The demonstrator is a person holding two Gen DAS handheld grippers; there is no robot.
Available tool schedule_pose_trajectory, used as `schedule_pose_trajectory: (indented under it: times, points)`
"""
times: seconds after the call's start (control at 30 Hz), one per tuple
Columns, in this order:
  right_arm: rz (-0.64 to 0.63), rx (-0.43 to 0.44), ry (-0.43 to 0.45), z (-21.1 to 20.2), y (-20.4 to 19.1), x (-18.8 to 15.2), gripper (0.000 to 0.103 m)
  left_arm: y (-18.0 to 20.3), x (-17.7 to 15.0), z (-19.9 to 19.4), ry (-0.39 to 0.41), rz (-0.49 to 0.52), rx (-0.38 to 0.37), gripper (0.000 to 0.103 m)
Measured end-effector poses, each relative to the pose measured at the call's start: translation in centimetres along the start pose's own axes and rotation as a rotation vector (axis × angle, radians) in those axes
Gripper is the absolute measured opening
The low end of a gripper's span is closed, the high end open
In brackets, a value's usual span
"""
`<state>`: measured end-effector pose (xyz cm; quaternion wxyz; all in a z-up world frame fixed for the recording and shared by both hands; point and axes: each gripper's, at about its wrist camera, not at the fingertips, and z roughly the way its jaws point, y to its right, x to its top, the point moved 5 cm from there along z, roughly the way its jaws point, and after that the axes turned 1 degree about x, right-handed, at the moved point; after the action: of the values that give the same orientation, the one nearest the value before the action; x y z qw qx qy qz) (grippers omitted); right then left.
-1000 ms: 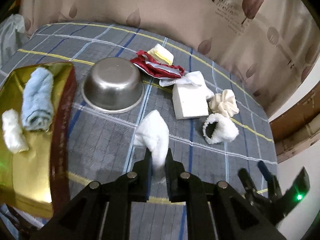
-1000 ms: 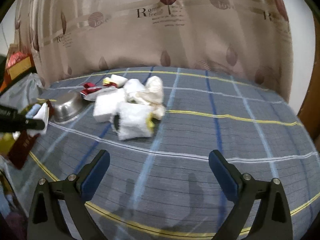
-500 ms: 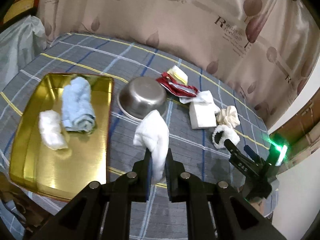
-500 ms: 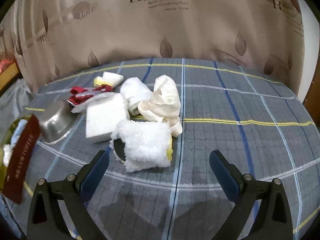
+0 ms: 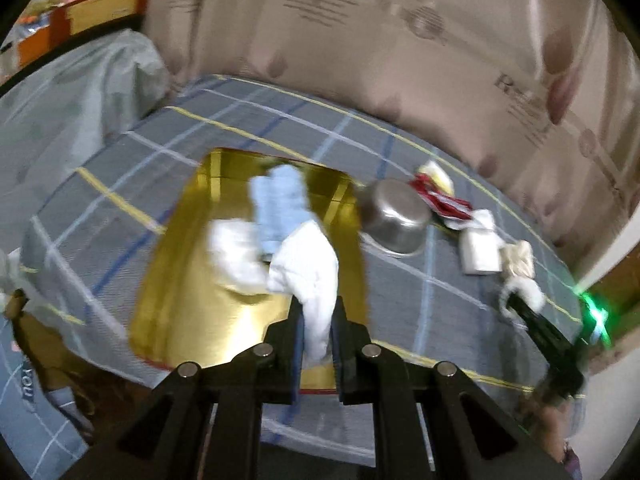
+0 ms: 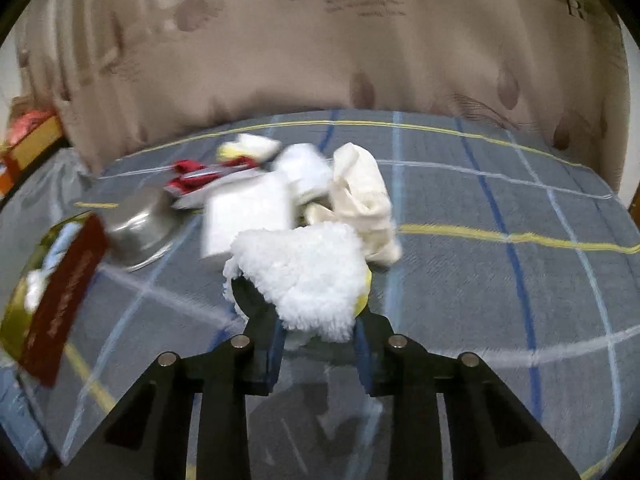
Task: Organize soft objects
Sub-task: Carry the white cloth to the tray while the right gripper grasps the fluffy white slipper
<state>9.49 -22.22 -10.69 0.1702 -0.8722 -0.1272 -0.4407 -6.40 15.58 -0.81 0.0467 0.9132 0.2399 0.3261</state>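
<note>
My left gripper point(image 5: 316, 322) is shut on a white cloth point(image 5: 310, 276) and holds it above the near right part of the gold tray point(image 5: 188, 312). A light blue towel point(image 5: 280, 204) and a white roll point(image 5: 236, 260) lie in the tray. My right gripper point(image 6: 320, 334) has closed around a fluffy white scrunchie point(image 6: 304, 272) on the checked tablecloth. A cream scrunchie point(image 6: 362, 192) and a white foam block point(image 6: 248, 212) lie just behind it. The view is blurred by motion.
A steel bowl point(image 5: 394, 216) sits upside down right of the tray. Red and yellow cloths point(image 5: 436, 192) lie behind it, near a beige curtain point(image 6: 320, 40). The tray's dark red side point(image 6: 64, 300) shows at the left of the right wrist view.
My left gripper has carried the white cloth left, from beside the bowl to over the tray. My right gripper has moved forward and closed on the fluffy scrunchie.
</note>
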Motion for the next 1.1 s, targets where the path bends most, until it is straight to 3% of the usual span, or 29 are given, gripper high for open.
schedule_pose_trajectory:
  times: [0.23,0.43,0.73,0.9,1.0,1.1]
  points:
    - [-0.071,0.06,0.024,-3.0,-4.7,-3.0,0.027,-3.5,-0.8,0.6,-0.027,-0.031,0.041,0.012]
    - [-0.072,0.058,0.034,-3.4,-4.9,-3.4,0.027,-4.5,-0.4,1.4,-0.023,-0.033,0.053,0.012]
    - [-0.132,0.046,0.033,-3.2,-6.0,-3.9,0.027,-4.5,6.2,4.4,0.024,0.088,0.098,0.014]
    - [-0.133,0.048,0.033,-3.1,-6.1,-3.9,0.027,-4.5,8.5,8.3,-0.024,0.126,0.08,0.016]
    - [-0.142,0.046,0.028,-3.0,-6.1,-3.9,0.027,-5.1,9.2,10.1,-0.026,0.139,0.132,0.018]
    - [-0.146,0.044,0.022,-2.8,-6.1,-3.9,0.027,-5.6,9.4,11.6,-0.051,0.147,0.136,0.022]
